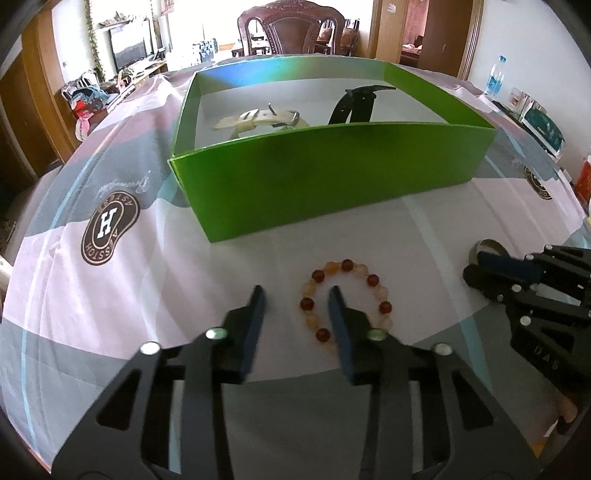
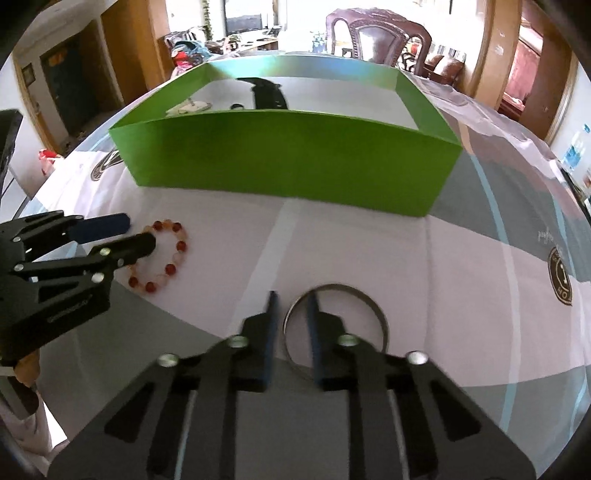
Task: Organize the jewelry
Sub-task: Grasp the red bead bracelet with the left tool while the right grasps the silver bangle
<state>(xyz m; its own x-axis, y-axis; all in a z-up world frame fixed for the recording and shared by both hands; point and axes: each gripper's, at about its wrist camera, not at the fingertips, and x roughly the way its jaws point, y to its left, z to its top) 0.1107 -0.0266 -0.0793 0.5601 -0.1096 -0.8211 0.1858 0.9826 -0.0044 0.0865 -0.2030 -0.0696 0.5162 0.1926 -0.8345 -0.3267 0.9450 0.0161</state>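
A red and amber bead bracelet (image 1: 380, 291) lies on the cloth before a green box (image 1: 332, 173). My left gripper (image 1: 297, 293) is open, its jaws straddling the bracelet's left side; it also shows in the right wrist view (image 2: 138, 230) beside the bracelet (image 2: 173, 258). A silver bangle (image 2: 365, 299) lies flat on the cloth. My right gripper (image 2: 292, 297) is open, its jaws straddling the bangle's left rim; it shows in the left wrist view (image 1: 476, 264) over the bangle (image 1: 489, 244). The box (image 2: 295, 155) holds a white strap (image 1: 258, 120) and a black strap (image 1: 354, 105).
A patterned cloth (image 1: 110, 295) with round logos covers the table. A carved wooden chair (image 1: 291, 29) stands behind the box. A water bottle (image 1: 495, 77) and packages sit at the far right edge.
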